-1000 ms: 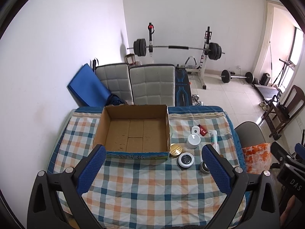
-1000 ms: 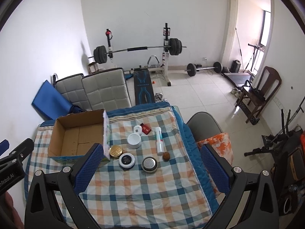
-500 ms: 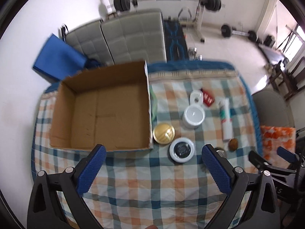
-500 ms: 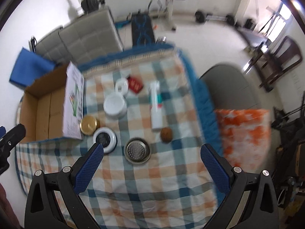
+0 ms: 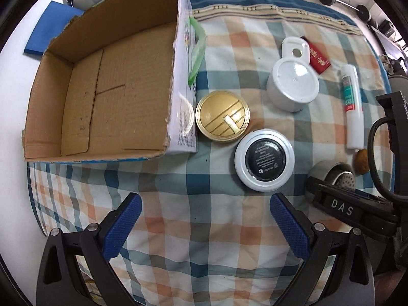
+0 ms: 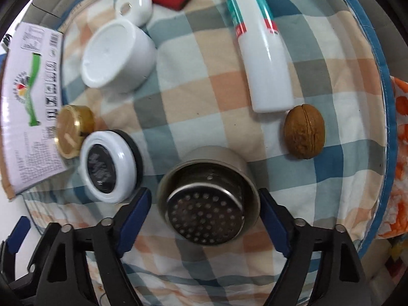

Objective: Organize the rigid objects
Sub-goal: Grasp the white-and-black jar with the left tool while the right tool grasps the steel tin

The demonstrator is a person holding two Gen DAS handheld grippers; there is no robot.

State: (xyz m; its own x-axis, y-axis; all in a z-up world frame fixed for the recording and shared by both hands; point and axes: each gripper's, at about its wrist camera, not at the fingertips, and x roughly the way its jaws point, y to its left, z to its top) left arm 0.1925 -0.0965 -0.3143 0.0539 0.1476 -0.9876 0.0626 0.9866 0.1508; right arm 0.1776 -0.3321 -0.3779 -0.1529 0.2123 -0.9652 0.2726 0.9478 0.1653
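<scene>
An empty cardboard box (image 5: 102, 84) lies on the checked tablecloth. Beside it are a gold lid (image 5: 222, 119), a white-rimmed black jar (image 5: 264, 160), a white cup (image 5: 293, 84), a white tube (image 5: 353, 104), a red packet (image 5: 317, 57), a walnut (image 6: 304, 134) and a perforated metal strainer (image 6: 207, 207). My left gripper (image 5: 205, 219) is open above bare cloth, just in front of the black jar. My right gripper (image 6: 205, 213) is open with its blue pads (image 6: 135, 213) on either side of the strainer, not touching it.
A small white fob (image 6: 134, 5) lies behind the cup. The box's printed side (image 6: 28, 86) is at the left of the right wrist view. The table's blue edge (image 6: 383, 117) and an orange cushion (image 6: 400, 158) are at the right.
Both grippers have dropped from high above the table to close over it. The right one has come down around the strainer; the left one has moved in towards the black jar.
</scene>
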